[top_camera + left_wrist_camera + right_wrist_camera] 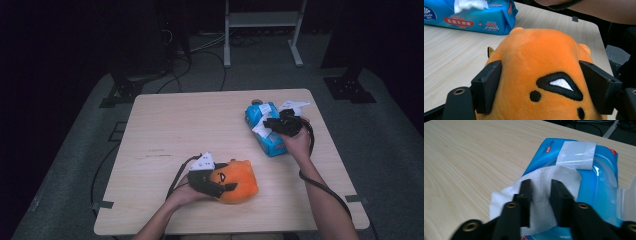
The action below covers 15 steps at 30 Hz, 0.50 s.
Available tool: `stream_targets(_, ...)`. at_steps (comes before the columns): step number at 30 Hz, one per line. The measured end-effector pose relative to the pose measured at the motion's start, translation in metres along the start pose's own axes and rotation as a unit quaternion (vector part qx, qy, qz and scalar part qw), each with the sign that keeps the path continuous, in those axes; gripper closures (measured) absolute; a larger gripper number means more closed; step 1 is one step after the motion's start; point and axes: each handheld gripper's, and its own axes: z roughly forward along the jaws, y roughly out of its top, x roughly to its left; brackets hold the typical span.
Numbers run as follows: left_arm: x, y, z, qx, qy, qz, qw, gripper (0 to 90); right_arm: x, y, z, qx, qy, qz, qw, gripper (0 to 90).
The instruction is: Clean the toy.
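Currently the left gripper (220, 186) has its jaws clamped on either side of the orange plush toy (239, 181), which sits on the wooden table (175, 130) near the front edge, right of centre. Right gripper (276, 125) hovers over the blue wet-wipe pack (265, 131) toward the table's far right. Its jaws stand narrow around a white wipe (541, 195) poking out of the pack; probably pinching a fold, but contact isn't clear in the right gripper view. Pack flap (576, 153) is peeled back.
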Motion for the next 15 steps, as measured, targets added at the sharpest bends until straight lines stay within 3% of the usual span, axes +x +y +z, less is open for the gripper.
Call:
stream_targets(6, -0.002, -0.001, -0.001, -0.001, 0.006, 0.001, 1.0, 21.1, -0.006, 0.002, -0.009, -0.002, 0.02, 0.038, 0.9991, 86.0)
stream_targets(12, -0.001, -0.001, 0.0, -0.001, 0.004, 0.0, 1.0, 20.8, -0.006, 0.002, -0.018, -0.003, 0.033, 0.044, 0.9985, 87.3)
stream_targets(15, -0.001, -0.001, 0.0, -0.001, 0.005, 0.001, 1.0, 20.3, -0.011, 0.001, -0.032, -0.021, 0.051, 0.057, 0.9969, 87.7)
